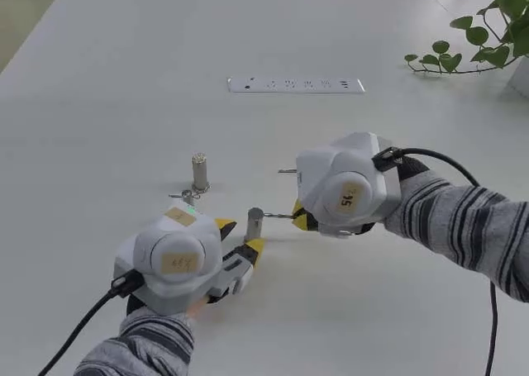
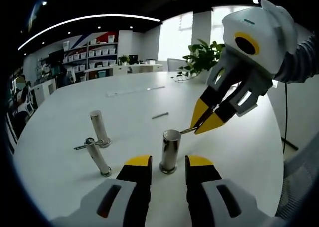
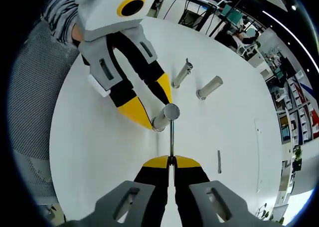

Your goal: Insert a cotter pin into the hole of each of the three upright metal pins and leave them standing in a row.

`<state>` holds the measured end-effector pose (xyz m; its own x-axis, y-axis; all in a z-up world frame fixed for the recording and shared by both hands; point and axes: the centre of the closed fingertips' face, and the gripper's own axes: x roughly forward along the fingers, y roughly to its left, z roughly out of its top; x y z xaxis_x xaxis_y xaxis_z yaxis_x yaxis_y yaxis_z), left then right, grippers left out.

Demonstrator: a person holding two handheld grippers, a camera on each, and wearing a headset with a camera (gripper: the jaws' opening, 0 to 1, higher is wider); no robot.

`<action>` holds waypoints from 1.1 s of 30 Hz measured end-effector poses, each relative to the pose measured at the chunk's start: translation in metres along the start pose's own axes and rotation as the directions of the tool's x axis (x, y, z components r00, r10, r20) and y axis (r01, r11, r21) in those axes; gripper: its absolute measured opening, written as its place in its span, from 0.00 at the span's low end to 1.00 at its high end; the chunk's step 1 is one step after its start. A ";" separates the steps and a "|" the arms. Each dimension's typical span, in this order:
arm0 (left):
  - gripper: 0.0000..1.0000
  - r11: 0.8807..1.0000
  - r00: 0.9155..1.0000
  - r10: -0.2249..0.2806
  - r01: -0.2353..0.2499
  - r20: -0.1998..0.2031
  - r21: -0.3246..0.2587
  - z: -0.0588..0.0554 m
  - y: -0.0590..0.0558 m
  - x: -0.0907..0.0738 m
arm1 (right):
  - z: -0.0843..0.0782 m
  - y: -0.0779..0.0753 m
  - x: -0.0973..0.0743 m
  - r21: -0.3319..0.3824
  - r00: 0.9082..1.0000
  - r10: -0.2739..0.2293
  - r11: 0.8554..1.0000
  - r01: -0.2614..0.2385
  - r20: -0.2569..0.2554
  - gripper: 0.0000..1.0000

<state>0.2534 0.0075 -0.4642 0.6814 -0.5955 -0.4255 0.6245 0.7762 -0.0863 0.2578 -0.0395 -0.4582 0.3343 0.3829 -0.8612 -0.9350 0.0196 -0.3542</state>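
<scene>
Presently our right gripper (image 3: 171,160) clenches a cotter pin (image 3: 171,137), tip at the top of the near metal pin (image 2: 170,147); our left gripper (image 2: 168,163) straddles that pin's base, jaws apart.

The head view looks down from above the table (image 1: 124,78). Both gripper views sit low and close, facing each other, and share the metal pin (image 2: 170,149) at 12 o'clock.

Cotter pin (image 3: 171,139): tip at the metal pin (image 3: 164,118) top, entered or merely touching, cannot tell.
Right tongs (image 1: 299,218): largely hidden behind their own housing in the head view.
Plant (image 1: 494,55): cut off by the edge at 2 o'clock.
</scene>
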 end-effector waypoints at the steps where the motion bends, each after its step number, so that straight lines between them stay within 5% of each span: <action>1: 0.23 1.000 1.000 -0.001 0.001 -0.002 0.000 0.000 0.000 0.001 | 0.000 0.000 0.000 -0.002 1.000 0.003 1.000 -0.003 -0.003 0.00; 16: 0.17 1.000 1.000 -0.023 0.023 -0.012 -0.008 0.001 -0.007 0.016 | 0.003 0.001 -0.001 -0.009 1.000 0.017 1.000 -0.017 0.002 0.00; 33: 0.10 0.999 1.000 0.014 -0.012 -0.025 0.047 -0.001 -0.001 0.021 | 0.011 0.003 -0.007 0.027 0.999 0.022 0.999 -0.023 0.033 0.00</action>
<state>0.2667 -0.0051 -0.4741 0.6800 -0.5795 -0.4492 0.6332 0.7730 -0.0386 0.2514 -0.0319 -0.4494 0.3098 0.4132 -0.8563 -0.9452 0.0360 -0.3246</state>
